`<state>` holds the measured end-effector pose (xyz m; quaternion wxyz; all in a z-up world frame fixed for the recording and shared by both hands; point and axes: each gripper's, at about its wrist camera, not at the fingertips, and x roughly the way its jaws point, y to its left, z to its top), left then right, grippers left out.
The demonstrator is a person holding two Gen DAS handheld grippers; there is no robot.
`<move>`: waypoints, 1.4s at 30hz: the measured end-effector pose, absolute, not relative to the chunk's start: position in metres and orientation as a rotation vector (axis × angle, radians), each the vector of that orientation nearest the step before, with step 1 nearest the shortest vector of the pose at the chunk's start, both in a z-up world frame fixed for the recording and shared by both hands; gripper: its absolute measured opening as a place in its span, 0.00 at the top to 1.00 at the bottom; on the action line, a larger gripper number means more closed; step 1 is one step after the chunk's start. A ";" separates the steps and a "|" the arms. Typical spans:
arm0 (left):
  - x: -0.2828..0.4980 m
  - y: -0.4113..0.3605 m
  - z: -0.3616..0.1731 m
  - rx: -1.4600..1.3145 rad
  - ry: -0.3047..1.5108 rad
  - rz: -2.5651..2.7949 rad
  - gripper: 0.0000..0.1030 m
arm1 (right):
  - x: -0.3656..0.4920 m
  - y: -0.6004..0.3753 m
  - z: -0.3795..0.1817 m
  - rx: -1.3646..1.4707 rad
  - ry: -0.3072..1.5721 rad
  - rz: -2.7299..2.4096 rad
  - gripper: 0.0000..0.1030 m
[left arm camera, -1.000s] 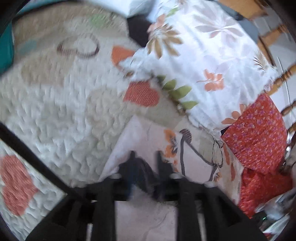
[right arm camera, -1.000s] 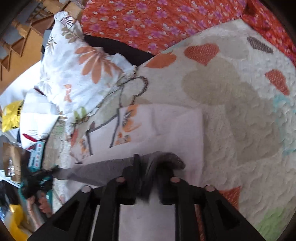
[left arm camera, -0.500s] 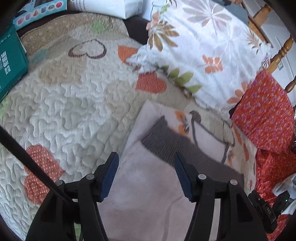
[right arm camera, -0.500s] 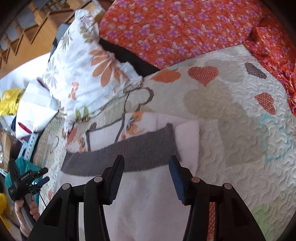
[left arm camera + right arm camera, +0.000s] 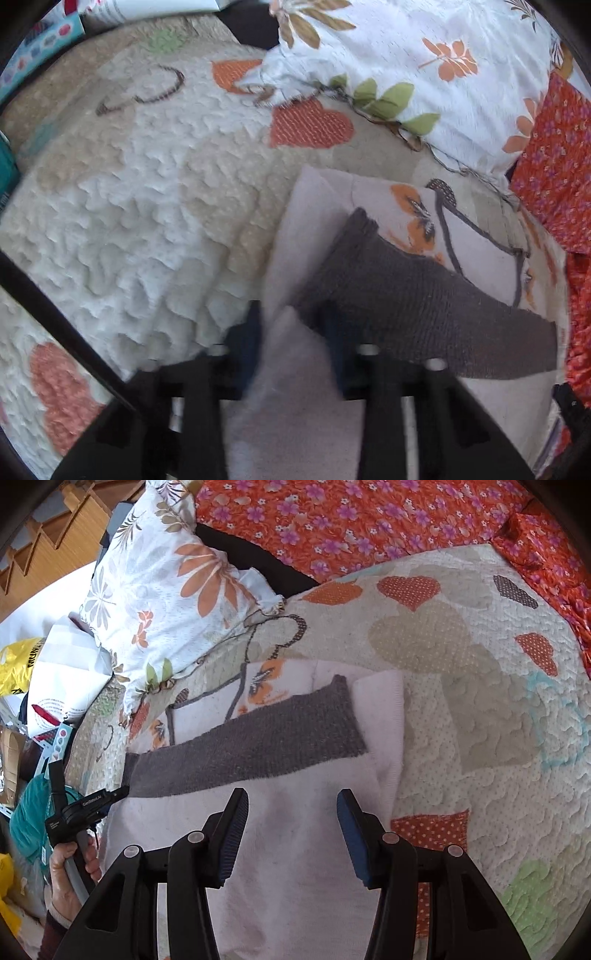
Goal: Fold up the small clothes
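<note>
Right gripper: its two blue-padded fingers stand wide apart, nothing between them, poised over the near part of one pale pink sweater. Left gripper: the frame is blurred here; its two fingers sit close together with a raised fold of the pale pink sweater between them, so it appears pinched on that edge, though firm contact cannot be confirmed.

The sweater lies flat on the quilt, partly folded, one dark grey knitted band running across it from left to right just beyond the right gripper. In the left wrist view the grey band runs from the left gripper's tips out to the right. Beyond the band, one printed panel with orange flowers and grey outlines shows on the garment.

The quilt under the sweater is cream with patchwork hearts; at least five hearts can be counted in the right wrist view. One white floral pillow lies at the far left, touching the quilt. Orange flowered fabric covers the far side. In the right wrist view, at the near left edge, one hand holds the handle of the other gripper.
</note>
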<state>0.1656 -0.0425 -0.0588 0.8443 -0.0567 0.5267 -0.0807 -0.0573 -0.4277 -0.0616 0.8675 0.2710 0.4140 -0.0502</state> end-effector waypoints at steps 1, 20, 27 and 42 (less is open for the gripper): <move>0.166 -0.039 -0.056 -0.109 1.100 -0.150 0.87 | -0.058 -0.430 -0.061 0.569 0.863 -0.108 0.47; 0.104 -0.038 -0.008 0.061 0.833 -0.062 0.30 | -0.043 -0.431 -0.076 0.495 0.942 -0.221 0.47; 0.071 -0.039 -0.008 0.104 0.817 -0.113 0.24 | -0.069 -0.418 -0.061 0.448 0.909 -0.227 0.45; 0.042 0.028 -0.057 0.162 0.955 0.064 0.24 | -0.124 -0.379 -0.037 0.280 0.862 -0.259 0.36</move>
